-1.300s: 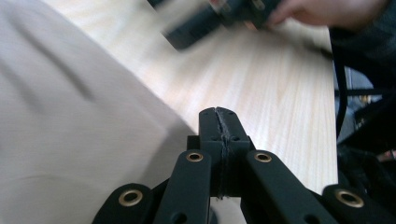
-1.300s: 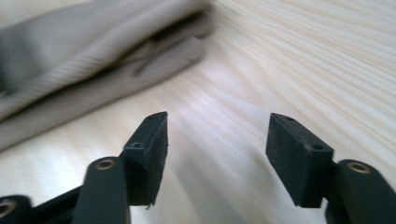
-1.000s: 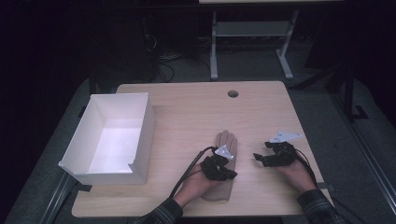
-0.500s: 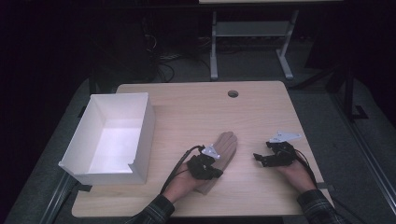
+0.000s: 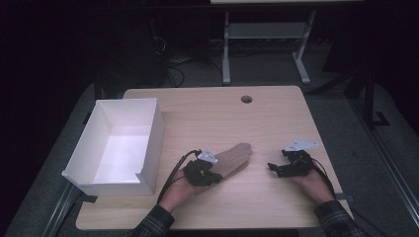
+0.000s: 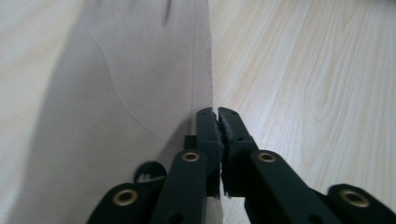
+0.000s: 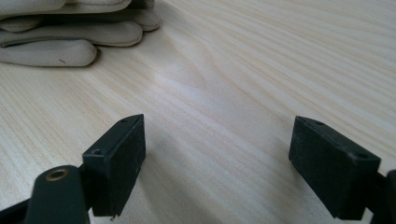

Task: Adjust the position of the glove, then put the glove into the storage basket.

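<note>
Left hand-held gripper [image 6: 217,113] clamped on edge of the tan glove [image 5: 232,159], lying on desk [image 5: 217,113]. Right hand-held gripper [image 7: 217,163] jaws wide apart, holding nothing, near glove fingers.

Left gripper [image 6: 218,114] jaws press tight together at the glove [image 6: 121,93] edge, and whether any fabric sits between them is impossible to tell. The glove's fingers run off the top edge beyond the jaws, its cuff slips under them. From above, that gripper [image 5: 207,173] covers the glove's [image 5: 234,157] wrist end. Ahead of the right gripper [image 7: 217,163] jaws, the glove [image 7: 70,32] is cut by the top-left corner.
</note>
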{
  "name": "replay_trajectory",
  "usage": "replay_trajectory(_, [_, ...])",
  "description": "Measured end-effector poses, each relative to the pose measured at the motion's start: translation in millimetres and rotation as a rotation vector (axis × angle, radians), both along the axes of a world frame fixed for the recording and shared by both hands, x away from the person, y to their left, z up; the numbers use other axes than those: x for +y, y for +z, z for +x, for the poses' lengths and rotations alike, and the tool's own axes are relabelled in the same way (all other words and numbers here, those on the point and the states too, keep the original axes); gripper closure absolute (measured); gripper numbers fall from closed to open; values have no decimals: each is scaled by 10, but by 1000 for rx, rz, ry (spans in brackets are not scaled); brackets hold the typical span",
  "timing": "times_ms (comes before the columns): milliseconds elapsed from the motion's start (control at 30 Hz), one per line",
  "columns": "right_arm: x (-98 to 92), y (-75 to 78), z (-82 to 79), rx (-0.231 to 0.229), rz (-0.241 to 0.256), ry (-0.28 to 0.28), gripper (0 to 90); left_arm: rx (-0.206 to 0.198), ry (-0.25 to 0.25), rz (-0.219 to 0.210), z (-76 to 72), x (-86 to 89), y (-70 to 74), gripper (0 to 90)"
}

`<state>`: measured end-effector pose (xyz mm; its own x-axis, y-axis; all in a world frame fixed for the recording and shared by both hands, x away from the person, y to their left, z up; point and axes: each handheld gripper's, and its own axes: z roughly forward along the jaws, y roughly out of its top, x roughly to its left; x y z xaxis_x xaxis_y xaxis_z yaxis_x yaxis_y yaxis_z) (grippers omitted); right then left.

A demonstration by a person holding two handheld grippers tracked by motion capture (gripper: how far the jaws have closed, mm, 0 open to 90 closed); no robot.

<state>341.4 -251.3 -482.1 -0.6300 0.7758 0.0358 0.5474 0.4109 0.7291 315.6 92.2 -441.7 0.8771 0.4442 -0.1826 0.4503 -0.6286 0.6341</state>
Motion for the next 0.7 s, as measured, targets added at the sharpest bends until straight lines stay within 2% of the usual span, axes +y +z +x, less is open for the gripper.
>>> replay_trajectory(100, [1, 0, -1, 2, -1, -1, 171, -26, 21, -39, 36, 16, 127, 815])
replay_trajectory(167, [1, 0, -1, 1, -1, -1, 171, -42, 29, -50, 77, 24, 190, 733])
replay_trajectory(200, [1, 0, -1, 2, -2, -1, 171, -43, 29, -51, 98, 23, 206, 666])
replay_trajectory(300, [3, 0, -2, 2, -1, -2, 169, -80, 24, -21, 172, -4, 251, 529])
replay_trajectory(367, [5, 0, -2, 3, 0, -3, 167, -95, 27, -14, 224, -35, 242, 461])
replay_trajectory(467, [8, 0, 0, 4, 0, -3, 163, -92, 15, -5, 295, -75, 200, 349])
replay_trajectory(567, [9, 0, 0, 5, 0, -4, 162, -96, 0, 34, 367, -96, 145, 254])
replay_trajectory(700, [10, -1, 0, 5, 0, -4, 162, -93, 24, 23, 418, -106, 97, 186])
